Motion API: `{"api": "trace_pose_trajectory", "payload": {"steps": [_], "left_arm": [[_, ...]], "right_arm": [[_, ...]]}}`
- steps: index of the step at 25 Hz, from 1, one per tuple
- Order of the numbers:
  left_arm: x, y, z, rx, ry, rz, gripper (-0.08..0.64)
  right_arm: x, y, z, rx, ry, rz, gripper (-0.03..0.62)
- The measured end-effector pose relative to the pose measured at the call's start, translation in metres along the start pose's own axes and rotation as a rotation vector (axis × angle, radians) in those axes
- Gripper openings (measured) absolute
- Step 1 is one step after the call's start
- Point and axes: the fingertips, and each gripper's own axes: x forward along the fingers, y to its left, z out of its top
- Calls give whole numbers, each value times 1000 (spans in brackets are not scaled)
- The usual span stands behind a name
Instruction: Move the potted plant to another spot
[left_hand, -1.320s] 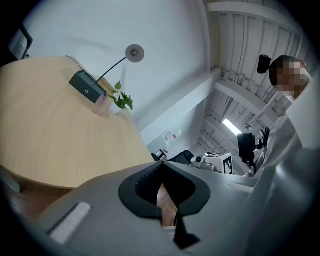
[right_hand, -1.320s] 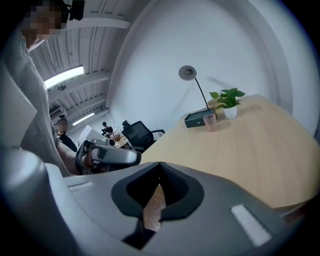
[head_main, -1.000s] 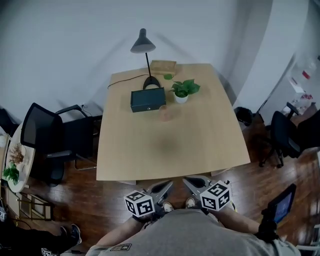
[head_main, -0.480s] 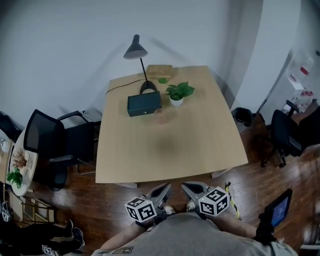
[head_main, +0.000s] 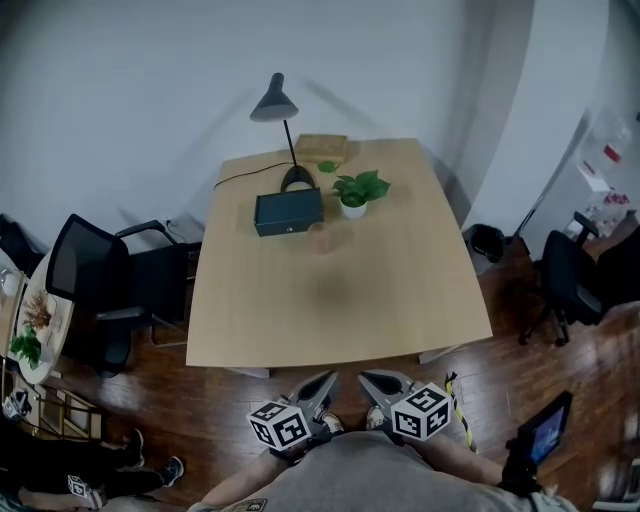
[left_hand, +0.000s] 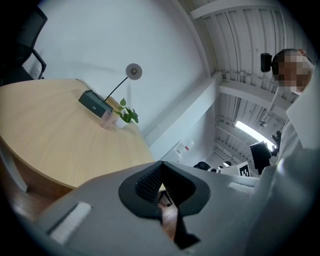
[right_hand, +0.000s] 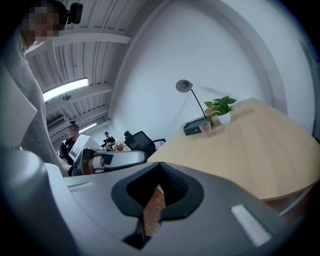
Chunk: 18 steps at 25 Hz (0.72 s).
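A small potted plant (head_main: 356, 191) with green leaves in a white pot stands on the far part of the wooden table (head_main: 330, 300); it also shows far off as the plant (left_hand: 126, 116) in the left gripper view and the plant (right_hand: 221, 110) in the right gripper view. My left gripper (head_main: 322, 384) and right gripper (head_main: 372, 382) hang side by side close to my body, short of the table's near edge, well away from the plant. Both are shut with nothing between their jaws.
On the table near the plant are a dark green box (head_main: 289, 211), a black desk lamp (head_main: 277, 112), a translucent cup (head_main: 321, 238) and a tan flat box (head_main: 321, 148). A black office chair (head_main: 100, 290) stands left of the table, another chair (head_main: 565, 280) at the right. People sit in the background.
The view has shifted slightly, so the table sits a bit lower and the grippers sit lower in the picture. Nothing on the table has moved.
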Motion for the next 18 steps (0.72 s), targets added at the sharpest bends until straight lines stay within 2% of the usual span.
{"api": "trace_pose_trajectory", "payload": {"steps": [18], "left_arm": [[14,4,7,12,-2,5,2]], "right_arm": [[2,-12,10,-19,-9,2,5]]}}
